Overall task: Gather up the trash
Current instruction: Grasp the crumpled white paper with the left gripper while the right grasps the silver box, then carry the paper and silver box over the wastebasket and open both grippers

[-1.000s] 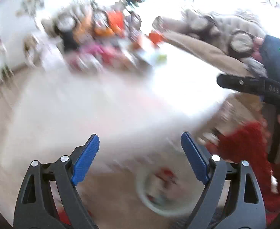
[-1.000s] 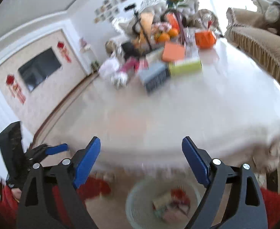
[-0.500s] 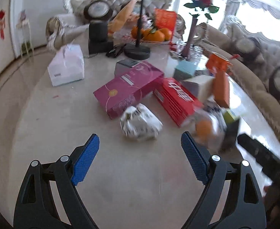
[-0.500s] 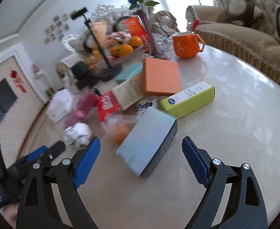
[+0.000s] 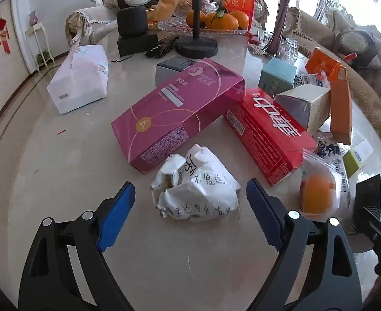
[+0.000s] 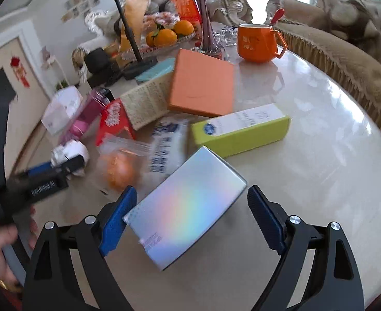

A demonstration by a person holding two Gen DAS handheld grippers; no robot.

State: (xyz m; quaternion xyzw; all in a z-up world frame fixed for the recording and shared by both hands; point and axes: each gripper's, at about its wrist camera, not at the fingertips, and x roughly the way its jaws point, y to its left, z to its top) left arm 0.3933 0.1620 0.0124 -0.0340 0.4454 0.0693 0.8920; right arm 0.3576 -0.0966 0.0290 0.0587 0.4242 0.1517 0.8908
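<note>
Left tongs [image 5: 189, 204] spread wide above the pale marble counter [image 5: 68, 181], gripping nothing. Lying on the counter between the two blue pads, a little ahead of the tips and touching neither: a crumpled paper ball [image 5: 195, 184] with handwriting on it. Straight beyond the ball, a long pink box [image 5: 177, 114], flat on the counter. Ahead and to the right, a red box [image 5: 268, 132] lying at an angle, its far end close to the pink box. Just outside the right pad, a clear plastic bag with an orange [image 5: 317, 194] inside. Far ahead to the left, well apart from the tongs, a white tissue pack [image 5: 80, 80].

Right tongs [image 6: 191, 206] likewise wide open and empty-handed. Between the pads, a silver iridescent box [image 6: 187, 207] lying slantwise on the counter; near corner right up against the left pad, contact impossible to judge; clear gap on the right pad's side. Just beyond the silver box, a yellow-green box [image 6: 242, 132], and farther ahead an orange flat box [image 6: 203, 83] propped on other packages. Ahead to the left of the left pad, the bagged orange again, blurred. Far ahead to the right, an orange mug [image 6: 257, 42] with a spoon standing in it. At the left edge of this view, the other tongs, blurred, with the paper ball at their tips.
</note>
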